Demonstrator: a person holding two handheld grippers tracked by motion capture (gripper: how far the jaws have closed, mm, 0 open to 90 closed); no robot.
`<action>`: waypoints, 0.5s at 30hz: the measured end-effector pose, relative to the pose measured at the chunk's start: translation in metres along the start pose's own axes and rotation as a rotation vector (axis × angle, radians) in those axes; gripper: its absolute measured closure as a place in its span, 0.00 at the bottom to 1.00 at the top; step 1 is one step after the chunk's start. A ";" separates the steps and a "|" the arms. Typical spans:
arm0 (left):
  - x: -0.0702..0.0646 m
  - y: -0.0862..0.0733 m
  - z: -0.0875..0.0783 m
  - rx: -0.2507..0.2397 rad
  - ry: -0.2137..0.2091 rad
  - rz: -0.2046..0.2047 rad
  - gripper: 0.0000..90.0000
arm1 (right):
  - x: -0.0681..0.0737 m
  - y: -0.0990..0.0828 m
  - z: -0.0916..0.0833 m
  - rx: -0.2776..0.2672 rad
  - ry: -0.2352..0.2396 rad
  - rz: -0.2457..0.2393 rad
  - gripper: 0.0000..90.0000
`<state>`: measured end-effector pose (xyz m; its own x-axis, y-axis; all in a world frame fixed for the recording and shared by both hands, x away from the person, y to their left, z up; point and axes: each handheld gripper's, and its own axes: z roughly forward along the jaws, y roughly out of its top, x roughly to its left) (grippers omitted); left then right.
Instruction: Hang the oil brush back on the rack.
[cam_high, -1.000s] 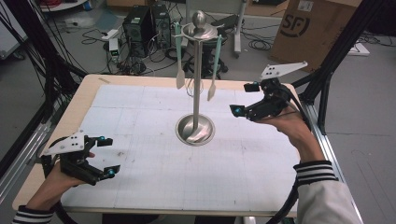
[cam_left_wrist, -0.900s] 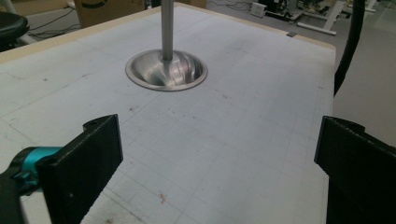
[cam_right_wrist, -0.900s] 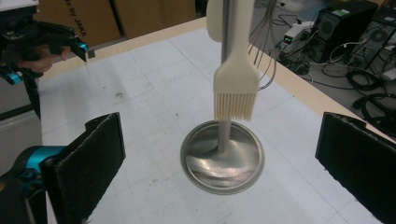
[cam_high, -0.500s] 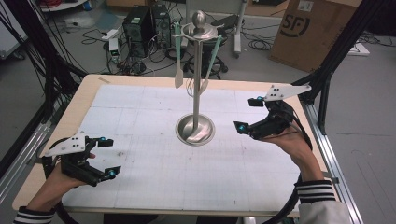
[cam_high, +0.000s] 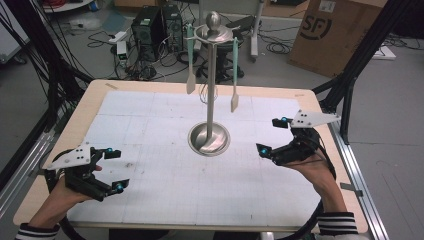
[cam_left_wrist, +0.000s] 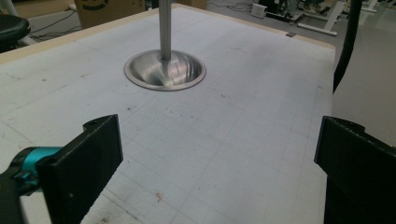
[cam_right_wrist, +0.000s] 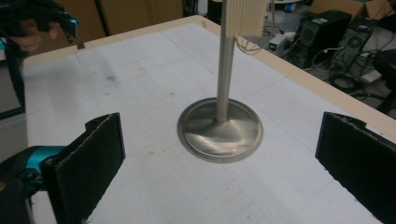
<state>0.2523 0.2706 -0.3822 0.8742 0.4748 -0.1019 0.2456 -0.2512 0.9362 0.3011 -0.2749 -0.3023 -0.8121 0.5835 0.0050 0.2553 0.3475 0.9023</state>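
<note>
Both grippers are idling with jaws apart, the left gripper (cam_high: 107, 170) low on the worktop (cam_high: 150, 115), the right gripper (cam_high: 272, 135) facing the stand (cam_high: 210, 137) at centre; reaching up for a hanging spatula (cam_high: 234, 100) is probably coming next

We hold our left gripper (cam_high: 114, 169) near left and right gripper (cam_high: 272, 135) right, fingers spread wide, empty.
</note>
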 end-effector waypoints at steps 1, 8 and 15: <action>0.000 -0.001 0.000 -0.003 0.004 0.000 0.02 | 0.001 -0.003 -0.002 -0.005 0.000 0.007 0.00; 0.000 -0.003 -0.003 -0.015 0.027 0.008 0.02 | 0.002 -0.026 -0.010 -0.030 -0.040 0.008 0.00; -0.002 -0.007 -0.004 -0.031 0.048 0.024 0.02 | 0.005 -0.053 -0.014 -0.047 -0.081 0.020 0.00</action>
<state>0.2469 0.2745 -0.3876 0.8581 0.5095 -0.0637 0.2112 -0.2372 0.9482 0.2764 -0.3008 -0.3446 -0.7614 0.6482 -0.0097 0.2449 0.3014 0.9215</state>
